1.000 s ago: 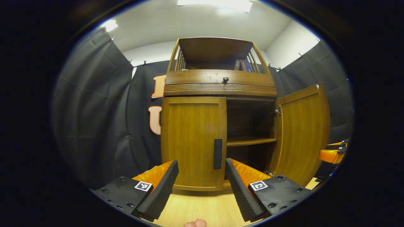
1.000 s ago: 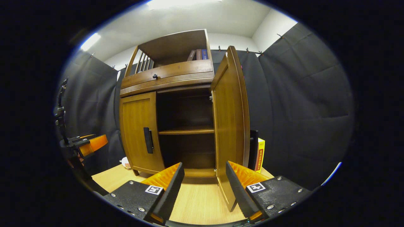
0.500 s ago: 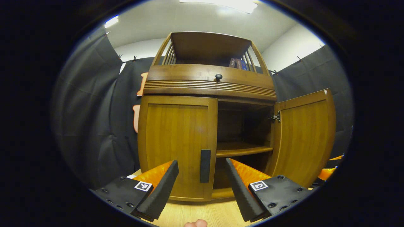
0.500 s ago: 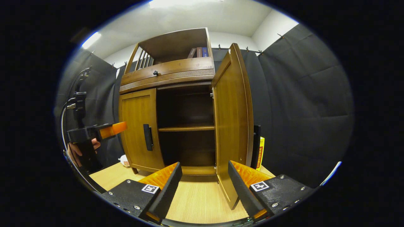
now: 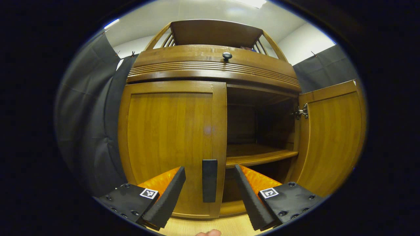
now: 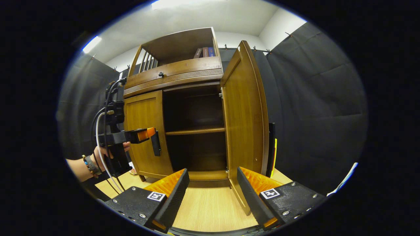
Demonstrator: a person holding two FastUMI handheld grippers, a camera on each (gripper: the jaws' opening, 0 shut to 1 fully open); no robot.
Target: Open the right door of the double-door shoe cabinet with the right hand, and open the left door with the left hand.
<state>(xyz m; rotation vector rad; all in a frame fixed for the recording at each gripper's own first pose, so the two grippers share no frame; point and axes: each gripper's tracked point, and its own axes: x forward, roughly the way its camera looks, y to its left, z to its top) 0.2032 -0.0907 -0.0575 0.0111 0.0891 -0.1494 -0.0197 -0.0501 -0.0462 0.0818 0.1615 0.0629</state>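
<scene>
One door, the right door (image 6: 244, 111), hangs open while the spread left claw (image 5: 209, 191) has closed in to straddle the left door's handle (image 5: 209, 180), ready to pinch; the right claw (image 6: 212, 196) idles spread.

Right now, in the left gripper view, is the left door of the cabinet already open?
No, the left door sits closed and flush in the cabinet front, while the right door stands swung open.

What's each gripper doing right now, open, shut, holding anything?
Left gripper: open, holding nothing, fingers either side of the left door's handle, not clamped.
Right gripper: open, holding nothing, in front of the open right door.
</scene>
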